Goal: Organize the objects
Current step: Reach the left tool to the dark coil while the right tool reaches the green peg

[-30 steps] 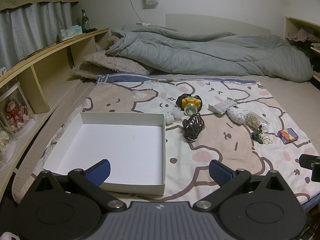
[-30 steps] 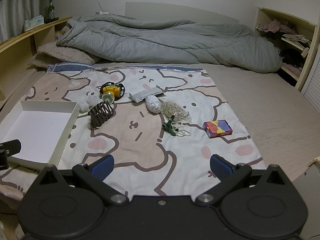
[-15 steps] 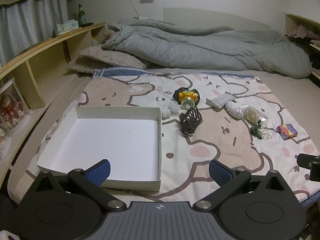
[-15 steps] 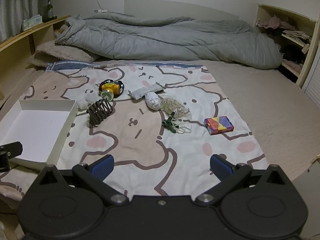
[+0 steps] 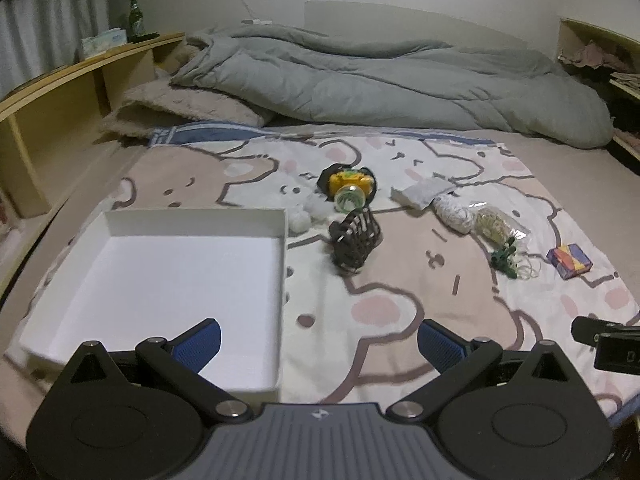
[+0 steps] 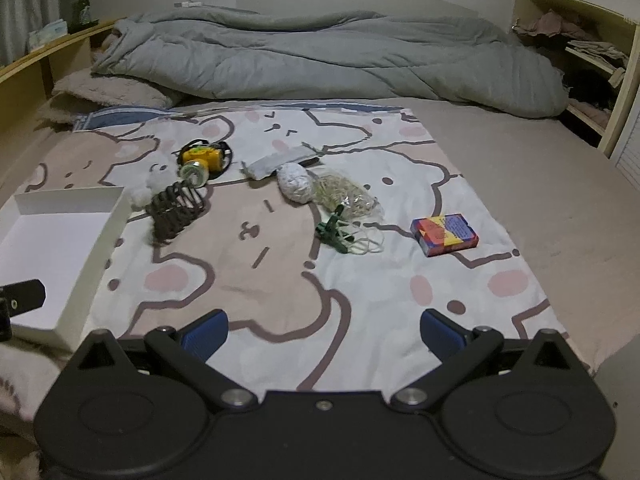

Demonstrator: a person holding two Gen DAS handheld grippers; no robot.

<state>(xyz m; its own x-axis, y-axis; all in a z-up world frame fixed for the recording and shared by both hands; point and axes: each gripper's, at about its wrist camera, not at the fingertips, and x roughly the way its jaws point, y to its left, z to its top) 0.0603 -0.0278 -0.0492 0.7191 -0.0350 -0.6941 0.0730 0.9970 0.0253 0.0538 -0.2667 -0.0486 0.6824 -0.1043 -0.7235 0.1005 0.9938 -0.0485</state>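
Left claw (spread, empty) hovers beside white box.

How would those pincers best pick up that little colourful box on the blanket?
Probably from straight above, fingers closing across the two long edges of the colourful box. It lies flat on the blanket with open space all round, so its narrow width should fit between the right gripper's open jaws.

White box: open and empty; flat near the blanket's left edge
Brown clip: on its side, just right of the box
Yellow lamp: behind the clip, toward the blanket's far edge
Green clip: middle of the blanket, touching loose rubber bands
Colorful little box: flat, near the right edge
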